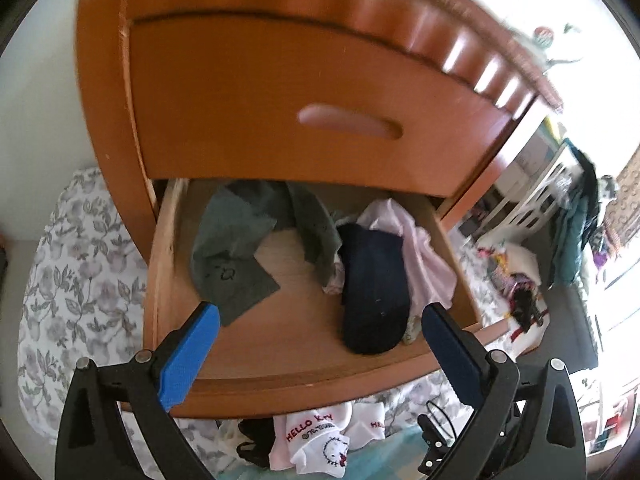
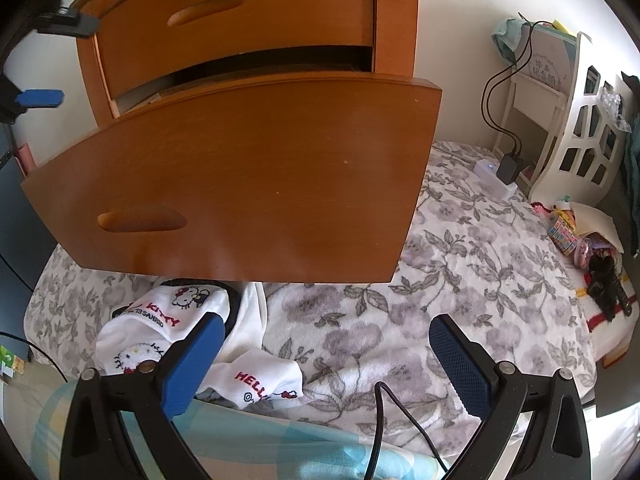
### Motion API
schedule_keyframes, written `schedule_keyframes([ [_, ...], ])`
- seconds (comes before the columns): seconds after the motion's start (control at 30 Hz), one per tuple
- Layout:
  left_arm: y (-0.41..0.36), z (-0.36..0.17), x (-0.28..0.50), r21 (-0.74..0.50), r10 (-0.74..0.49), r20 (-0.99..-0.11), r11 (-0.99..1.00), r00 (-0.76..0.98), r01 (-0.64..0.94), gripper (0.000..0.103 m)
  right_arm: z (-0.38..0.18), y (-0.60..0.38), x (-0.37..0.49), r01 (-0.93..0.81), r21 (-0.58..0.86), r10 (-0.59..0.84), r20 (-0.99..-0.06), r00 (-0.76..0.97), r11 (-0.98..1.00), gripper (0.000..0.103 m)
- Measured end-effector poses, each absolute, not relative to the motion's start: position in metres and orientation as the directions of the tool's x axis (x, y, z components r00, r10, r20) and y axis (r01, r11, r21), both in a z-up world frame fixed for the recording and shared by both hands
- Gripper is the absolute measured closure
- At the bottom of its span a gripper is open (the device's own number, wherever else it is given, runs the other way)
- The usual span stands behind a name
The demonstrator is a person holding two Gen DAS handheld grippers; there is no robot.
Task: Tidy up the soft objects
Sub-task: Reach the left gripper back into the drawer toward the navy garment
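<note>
Below the open drawer (image 2: 240, 176), on the flowered blanket (image 2: 440, 280), lie the white socks (image 2: 160, 332) with red print, loose and partly on top of each other; one sock (image 2: 264, 380) lies a little apart, nearer to the camera. They are the soft things not yet put away, I think. From the right gripper (image 2: 322, 344) the socks lie forward and to the left: its left finger (image 2: 196, 360) is just beside the pile or over its edge, and I cannot tell if it touches the cloth. This gripper is spread wide and holds nothing. The long axis of the nearer sock runs roughly left to right across the view, so it lies across the gap of the jaws if the gripper shifts left. In the left wrist view the same socks (image 1: 320, 440) show at the bottom, under the drawer front, below and behind the left gripper (image 1: 320, 324), which is also spread wide and empty and hangs over the drawer (image 1: 168, 280). Inside there are a grey-green cloth (image 1: 236, 248), a dark sock (image 1: 372, 292) with its long axis toward the camera, and a pink cloth (image 1: 424, 256); the middle of the floor is bare. The right gripper seems nearer to the white socks, so the pick is probably for it, with a small move to the left and down.
</note>
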State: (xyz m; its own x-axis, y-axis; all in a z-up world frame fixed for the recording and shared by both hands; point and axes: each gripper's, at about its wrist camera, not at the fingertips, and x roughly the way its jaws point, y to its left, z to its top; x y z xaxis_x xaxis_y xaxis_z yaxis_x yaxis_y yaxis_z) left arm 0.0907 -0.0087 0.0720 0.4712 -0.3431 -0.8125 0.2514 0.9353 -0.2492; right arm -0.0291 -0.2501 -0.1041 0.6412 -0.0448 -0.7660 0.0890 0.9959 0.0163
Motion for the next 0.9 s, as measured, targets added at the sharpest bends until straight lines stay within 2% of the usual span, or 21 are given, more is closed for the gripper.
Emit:
schedule_keyframes([
  [0.17,-0.017,0.050,0.118,-0.219,-0.279,-0.881,0.956,0.382,0.194,0.002,-0.105,-0.253,-0.029,0.093,0.028,-0.038,-0.766,0.642,0.995,0.000],
  [0.47,-0.048,0.029,0.153,-0.150,-0.200,-0.935,0.972,0.294,0.182,0.002,-0.106,-0.257,-0.029,0.096,0.047,-0.026,-0.767,0.641,0.994,0.000],
  [0.6,-0.069,0.020,0.163,-0.170,-0.218,-0.946,0.964,0.241,0.204,0.002,-0.106,-0.258,-0.029,0.100,0.055,-0.021,-0.769,0.639,0.994,0.000],
  [0.9,-0.121,-0.003,0.173,-0.098,-0.148,-0.976,0.954,0.161,0.283,0.002,-0.107,-0.259,-0.028,0.100,0.057,-0.020,-0.772,0.636,0.993,0.000],
])
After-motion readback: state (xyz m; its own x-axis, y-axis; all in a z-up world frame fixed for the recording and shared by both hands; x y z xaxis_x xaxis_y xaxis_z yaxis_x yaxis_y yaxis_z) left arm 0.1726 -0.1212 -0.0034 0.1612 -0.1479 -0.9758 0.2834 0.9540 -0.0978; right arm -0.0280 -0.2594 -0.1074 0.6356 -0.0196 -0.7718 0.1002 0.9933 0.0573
